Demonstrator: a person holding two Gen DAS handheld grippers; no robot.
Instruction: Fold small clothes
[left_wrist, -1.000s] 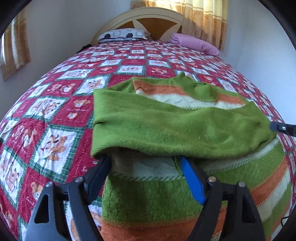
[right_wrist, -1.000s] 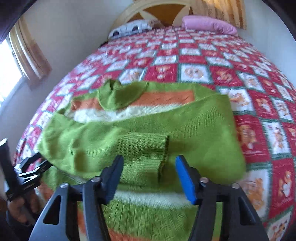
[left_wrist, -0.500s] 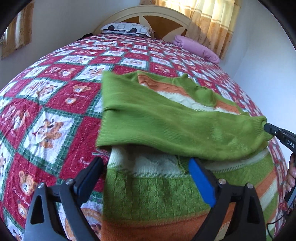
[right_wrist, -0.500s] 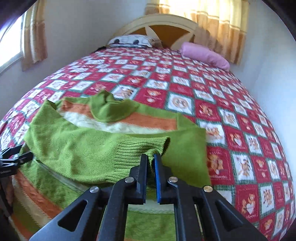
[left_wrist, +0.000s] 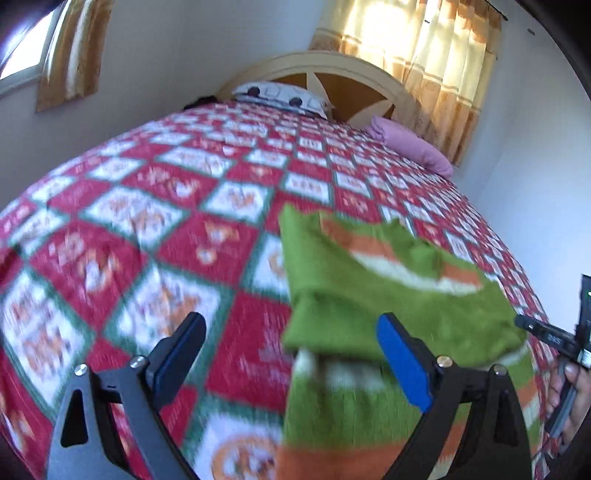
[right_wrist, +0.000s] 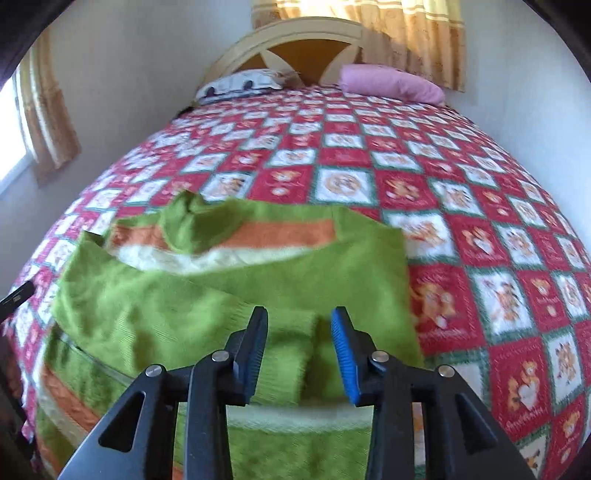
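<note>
A small green knit sweater (right_wrist: 229, 295) with orange and cream stripes lies on the bed, both sleeves folded across its front. It also shows in the left wrist view (left_wrist: 388, 317). My right gripper (right_wrist: 299, 343) is open, its jaws standing over the ribbed sleeve cuff (right_wrist: 291, 354) without holding it. My left gripper (left_wrist: 291, 358) is wide open and empty, above the sweater's left edge and the quilt. The right gripper's tip (left_wrist: 543, 332) shows at the right edge of the left wrist view.
The bed carries a red, white and green checked quilt (right_wrist: 443, 192) with bear pictures. A patterned pillow (right_wrist: 240, 83) and a pink pillow (right_wrist: 391, 83) lie by the headboard (right_wrist: 295, 40). Curtains hang behind, walls on both sides.
My right gripper, shut on the sleeve cuff half a second ago, has opened and let it go. My left gripper has swung left and lifted, still open.
</note>
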